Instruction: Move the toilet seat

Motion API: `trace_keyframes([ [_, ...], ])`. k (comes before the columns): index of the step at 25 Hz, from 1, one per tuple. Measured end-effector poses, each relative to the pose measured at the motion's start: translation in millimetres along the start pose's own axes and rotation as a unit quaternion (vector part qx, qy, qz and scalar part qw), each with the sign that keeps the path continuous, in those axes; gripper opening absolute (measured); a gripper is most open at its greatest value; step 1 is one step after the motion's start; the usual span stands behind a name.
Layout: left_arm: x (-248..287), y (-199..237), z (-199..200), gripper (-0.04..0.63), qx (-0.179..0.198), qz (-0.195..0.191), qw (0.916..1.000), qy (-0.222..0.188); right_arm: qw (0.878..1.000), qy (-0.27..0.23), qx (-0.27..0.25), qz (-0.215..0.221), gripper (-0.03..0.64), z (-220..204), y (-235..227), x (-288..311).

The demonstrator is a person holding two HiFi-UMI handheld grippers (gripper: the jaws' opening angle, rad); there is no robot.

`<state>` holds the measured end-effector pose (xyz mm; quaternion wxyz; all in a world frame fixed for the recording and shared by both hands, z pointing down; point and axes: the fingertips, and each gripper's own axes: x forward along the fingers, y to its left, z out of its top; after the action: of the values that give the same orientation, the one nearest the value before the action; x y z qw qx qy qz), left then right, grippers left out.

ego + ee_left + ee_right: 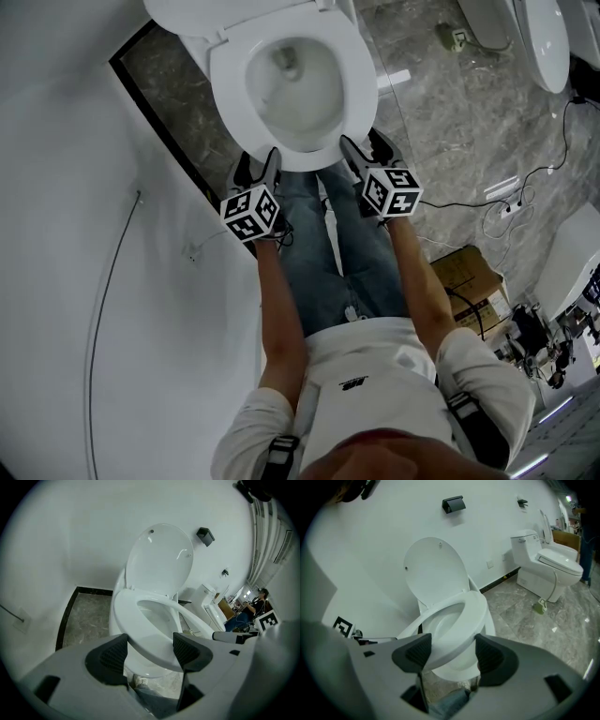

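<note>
While the person stands facing the toilet, the left gripper (pixel 258 167) and the right gripper (pixel 366 148) are held side by side at its front edge, left and right of centre; the toilet seat (pixel 359 80) is seen lowered over the bowl, with the lid (pixel 187 14) raised against the white wall behind; in the left gripper view the left gripper (pixel 150 651) is shown with jaws spread wide, the front rim of the toilet seat (pixel 126 616) lying between the two dark ribbed pads (pixel 112 656); contact between pads and rim cannot be told; the lid (pixel 159 559) is seen upright above; in the right gripper view the right gripper (pixel 452 653) is likewise unclenched, jaws well apart, the front curve of the toilet seat (pixel 476 616) framed between them, the lid (pixel 433 569) upright behind; a narrow dark gap is visible under the seat on its left side; a second toilet (pixel 543 559) is seen well apart to the right on the marble floor (pixel 534 630); a small black box (pixel 453 504) is mounted on the wall above; a marker cube (pixel 251 213) is carried on the left gripper and another marker cube (pixel 392 190) on the right; a cardboard box (pixel 469 277) is seen on the floor beside the person's right arm.
</note>
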<state>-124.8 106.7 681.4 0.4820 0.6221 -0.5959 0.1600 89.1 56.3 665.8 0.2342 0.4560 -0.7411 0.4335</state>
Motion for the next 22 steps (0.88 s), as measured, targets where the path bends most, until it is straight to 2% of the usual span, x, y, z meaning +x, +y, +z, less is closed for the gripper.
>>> trace_keyframes([
  [22, -19.4, -13.0, 40.5, 0.322, -0.03, -0.022, 0.9981, -0.049, 0.999, -0.045, 0.027, 0.011, 0.31, 45.2, 19.6, -19.8],
])
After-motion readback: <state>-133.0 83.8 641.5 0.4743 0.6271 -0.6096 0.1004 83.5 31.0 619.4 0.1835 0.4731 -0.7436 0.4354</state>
